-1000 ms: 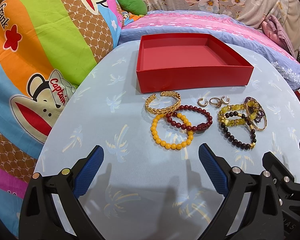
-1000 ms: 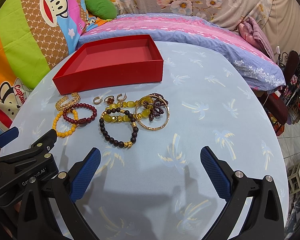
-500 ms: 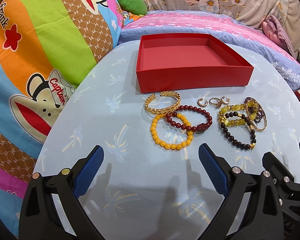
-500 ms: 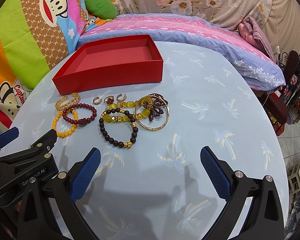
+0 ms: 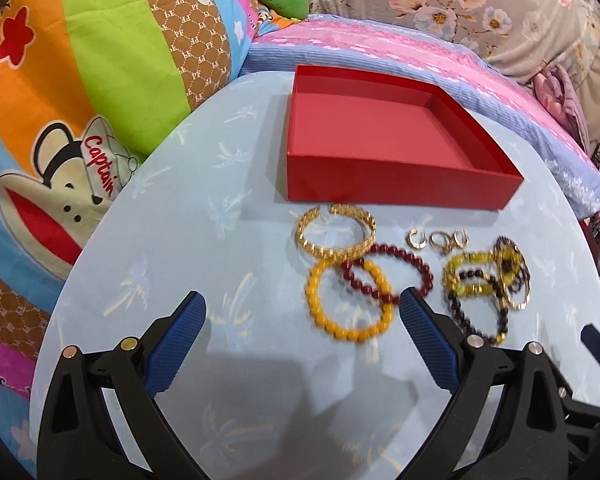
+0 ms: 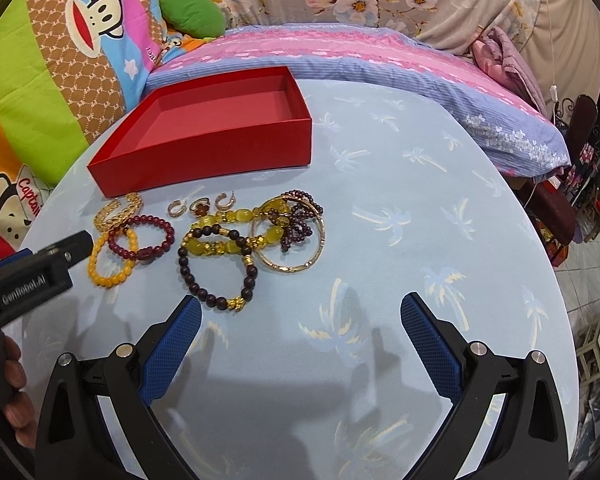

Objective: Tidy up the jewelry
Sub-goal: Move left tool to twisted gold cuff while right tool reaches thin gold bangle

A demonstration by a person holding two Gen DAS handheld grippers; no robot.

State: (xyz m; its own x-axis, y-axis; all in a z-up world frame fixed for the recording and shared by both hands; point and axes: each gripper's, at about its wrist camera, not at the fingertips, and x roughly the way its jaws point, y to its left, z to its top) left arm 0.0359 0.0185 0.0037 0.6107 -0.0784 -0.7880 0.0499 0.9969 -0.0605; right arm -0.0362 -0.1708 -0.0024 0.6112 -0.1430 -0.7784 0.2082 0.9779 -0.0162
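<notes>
An empty red box [image 5: 384, 148] [image 6: 220, 128] stands on the round light-blue table [image 5: 204, 248]. In front of it lie a gold cuff [image 5: 336, 236], an orange bead bracelet [image 5: 350, 300], a dark red bead bracelet [image 5: 388, 274], three small rings [image 5: 438, 238] and a tangle of yellow, dark and purple bead bracelets with a gold bangle [image 6: 256, 236]. My left gripper [image 5: 302, 332] is open, just short of the orange bracelet. My right gripper [image 6: 300, 336] is open and empty, near the dark bead bracelet [image 6: 216, 272].
Cartoon-print cushions [image 5: 80, 80] rise at the left of the table. A pink and blue striped pillow [image 6: 360, 60] lies behind it. Furniture and floor [image 6: 580, 220] show past the table's right edge.
My left gripper has moved forward and closer to the orange and red bracelets. My right gripper has barely moved.
</notes>
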